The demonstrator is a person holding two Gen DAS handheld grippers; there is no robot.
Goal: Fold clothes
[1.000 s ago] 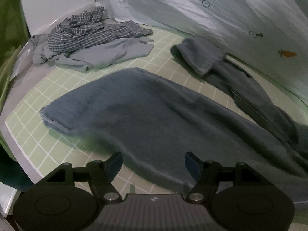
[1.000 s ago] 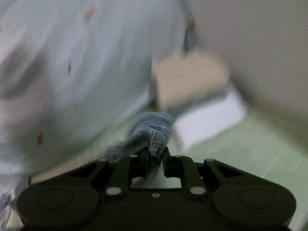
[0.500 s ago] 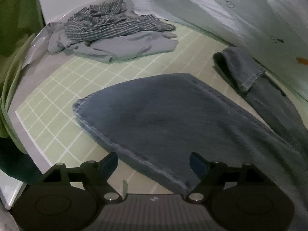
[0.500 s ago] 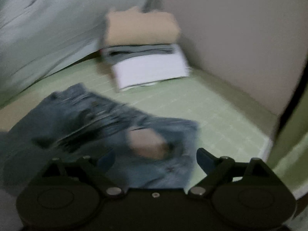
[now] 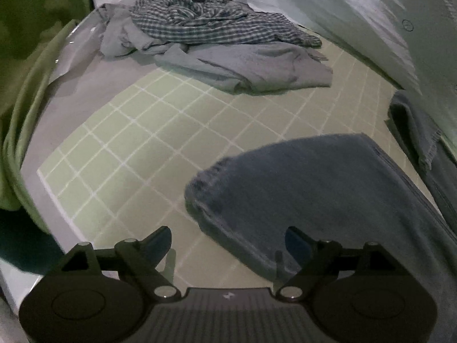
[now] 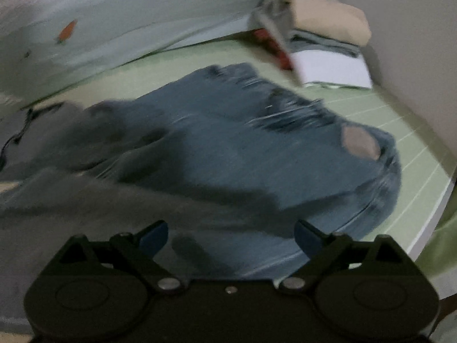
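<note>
A pair of blue jeans lies on the green grid mat. In the left wrist view one leg (image 5: 328,194) spreads in front of my left gripper (image 5: 228,243), its hem at the left, and the other leg (image 5: 422,140) lies at the far right. My left gripper is open and empty, just above the near leg's edge. In the blurred right wrist view the jeans' waist part (image 6: 242,154), with a pale patch, lies in front of my right gripper (image 6: 231,237), which is open and empty.
A checked shirt (image 5: 205,20) and a grey garment (image 5: 251,63) lie piled at the mat's far left. A stack of folded clothes (image 6: 322,37), beige on top, stands at the far right corner. A pale sheet (image 6: 114,23) hangs behind. The mat's edge (image 5: 48,188) is near left.
My right gripper has let go of the jeans and opened; the waist now lies on the mat. My left view has shifted left, toward the leg's hem.
</note>
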